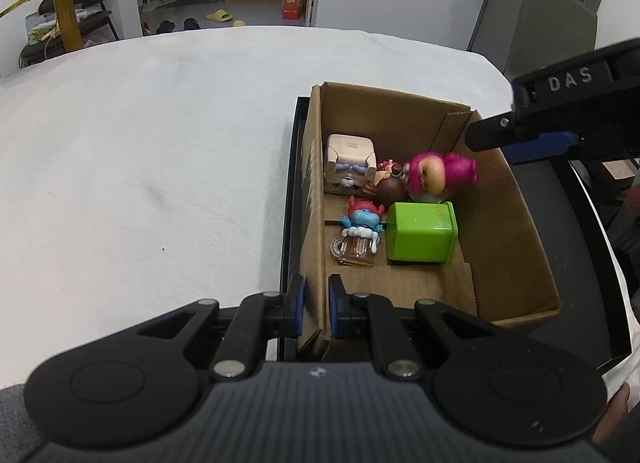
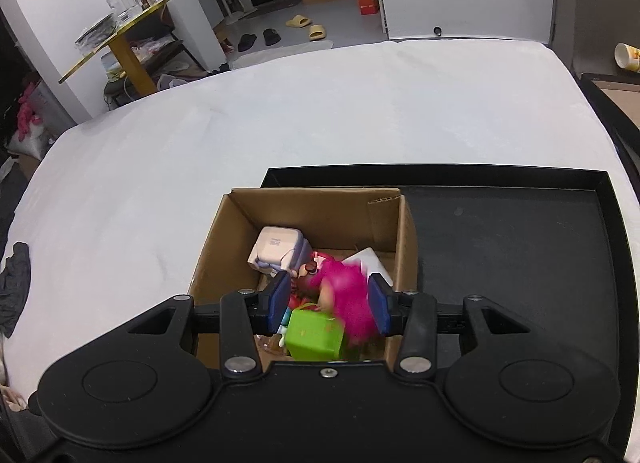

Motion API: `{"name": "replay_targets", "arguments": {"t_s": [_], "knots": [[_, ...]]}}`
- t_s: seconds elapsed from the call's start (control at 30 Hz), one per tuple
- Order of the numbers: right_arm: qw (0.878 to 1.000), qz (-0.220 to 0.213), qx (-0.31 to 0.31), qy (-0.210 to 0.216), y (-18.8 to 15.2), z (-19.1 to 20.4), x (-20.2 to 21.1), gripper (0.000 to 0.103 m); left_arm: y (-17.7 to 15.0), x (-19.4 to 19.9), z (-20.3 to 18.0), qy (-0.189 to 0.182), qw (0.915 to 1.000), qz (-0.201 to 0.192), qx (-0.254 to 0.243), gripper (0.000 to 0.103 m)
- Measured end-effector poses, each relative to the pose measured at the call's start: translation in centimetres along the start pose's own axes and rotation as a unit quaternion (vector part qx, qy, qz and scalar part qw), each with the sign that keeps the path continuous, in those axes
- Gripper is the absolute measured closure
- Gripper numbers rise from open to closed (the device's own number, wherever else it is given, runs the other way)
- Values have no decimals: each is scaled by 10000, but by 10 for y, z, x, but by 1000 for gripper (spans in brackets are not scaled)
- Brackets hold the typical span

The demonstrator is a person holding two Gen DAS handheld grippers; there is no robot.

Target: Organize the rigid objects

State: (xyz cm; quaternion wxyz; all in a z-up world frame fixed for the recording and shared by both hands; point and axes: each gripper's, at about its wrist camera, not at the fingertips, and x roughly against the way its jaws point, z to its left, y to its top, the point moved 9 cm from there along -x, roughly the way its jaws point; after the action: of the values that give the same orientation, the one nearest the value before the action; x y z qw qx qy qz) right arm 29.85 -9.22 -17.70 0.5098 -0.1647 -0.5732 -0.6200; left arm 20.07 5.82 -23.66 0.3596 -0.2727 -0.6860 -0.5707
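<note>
Raised letters reading "DAS" stand on the black body of the right gripper (image 1: pixel 484 135) in the left wrist view. Printing on the orange carton (image 1: pixel 292 3) and the pale toy block (image 1: pixel 352 145) is too small to read.

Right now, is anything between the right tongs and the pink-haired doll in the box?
Nothing visible. The right tongs hang above the pink-haired doll in the cardboard box; the green cube sits beside it, not over it.
</note>
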Motion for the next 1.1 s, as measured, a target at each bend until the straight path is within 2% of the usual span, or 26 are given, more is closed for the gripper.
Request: {"name": "replay_targets", "arguments": {"t_s": [0.2,0.47,0.53,0.67,0.83,1.1], "knots": [[9999,-92,-77,-1,-4,-6,10,59,0,0,0,15,10000,-4,-12,92],[9983,-330,-474,80,-6,-27,36,58,7,11,-1,39,10000,-69,46,92],[9979,-371,-535,70,-7,-32,41,53,10,14,-3,39,10000,-49,-6,92],[9972,-376,-635,79,-13,-42,50,50,14,16,-2,34,10000,33,50,92],[9968,-415,-689,39,-20,-50,58,36,21,27,-2,-36,10000,53,63,91],[9960,-484,-750,45,-31,-60,73,23,33,50,-12,-85,9999,60,-21,87]]}}
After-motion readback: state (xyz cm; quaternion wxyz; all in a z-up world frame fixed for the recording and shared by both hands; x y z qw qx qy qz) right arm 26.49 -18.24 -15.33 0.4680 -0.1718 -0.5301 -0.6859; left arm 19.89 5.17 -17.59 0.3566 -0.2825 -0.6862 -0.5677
